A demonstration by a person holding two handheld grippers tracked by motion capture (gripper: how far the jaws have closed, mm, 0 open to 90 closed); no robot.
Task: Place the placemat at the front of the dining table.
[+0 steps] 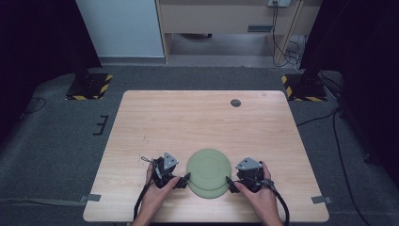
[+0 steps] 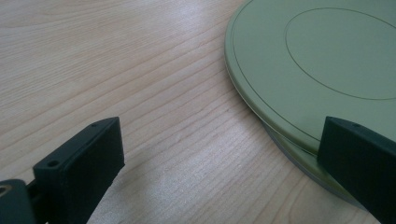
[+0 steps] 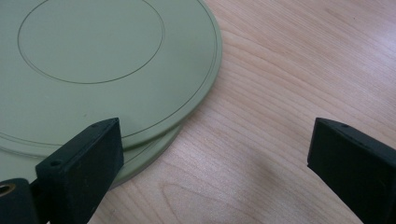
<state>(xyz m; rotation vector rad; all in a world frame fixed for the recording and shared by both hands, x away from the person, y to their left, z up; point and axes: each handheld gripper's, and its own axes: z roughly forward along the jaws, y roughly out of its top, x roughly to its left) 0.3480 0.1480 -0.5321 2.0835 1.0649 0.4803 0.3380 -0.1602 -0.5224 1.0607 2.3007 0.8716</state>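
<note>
Two green plates (image 1: 208, 168) lie stacked, the upper one slightly offset, at the lower middle of the wooden worktop (image 1: 188, 122). The left tongs (image 1: 184, 179) sit at the stack's left edge and the right tongs (image 1: 230, 183) at its right edge, both spread wide apart and gripping nothing.

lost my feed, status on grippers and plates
Left gripper open at stack's left edge, right gripper open at its right. Two green plates stacked, top one offset, flat on table. Nothing blocking.
</note>
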